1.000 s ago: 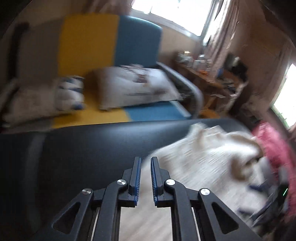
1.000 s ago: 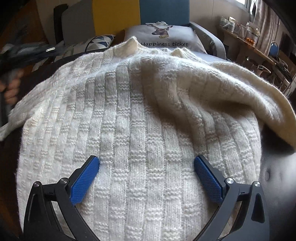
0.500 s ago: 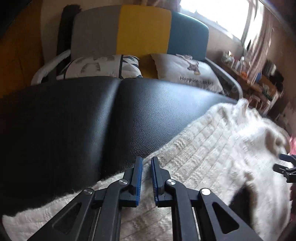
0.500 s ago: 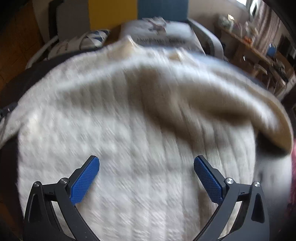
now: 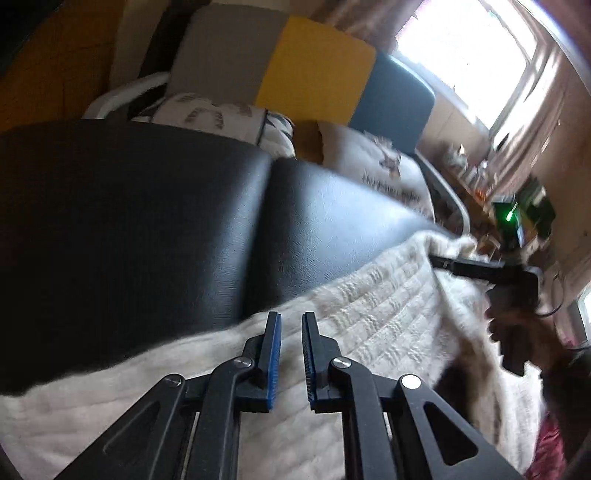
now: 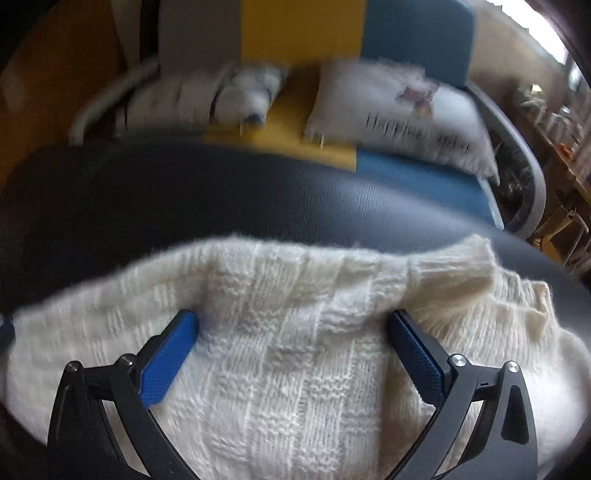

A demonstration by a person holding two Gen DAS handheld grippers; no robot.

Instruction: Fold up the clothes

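A cream knitted sweater [image 5: 369,314] lies spread on a black leather surface [image 5: 166,229]. My left gripper [image 5: 291,332] hovers low over the sweater's near-left edge, its blue pads almost together with nothing between them. My right gripper [image 6: 291,325] is wide open over the sweater [image 6: 295,387]. Both its fingers press into the knit just short of the far edge, with the ribbed collar [image 6: 454,266] to their right. In the left wrist view the right gripper [image 5: 480,267] reaches in from the right, held by a hand [image 5: 517,328], its tip at the sweater's far edge.
Beyond the black surface [image 6: 258,192] stands a grey, yellow and blue chair [image 6: 303,33] with two printed cushions [image 6: 399,107]. A bright window [image 5: 469,55] and a cluttered shelf [image 5: 476,177] are at the right. Something pink [image 5: 546,454] lies at the lower right.
My right gripper has slid forward across the sweater to its far edge by the collar, still open. The left gripper has tilted and stays over the sweater's edge with the same narrow gap.
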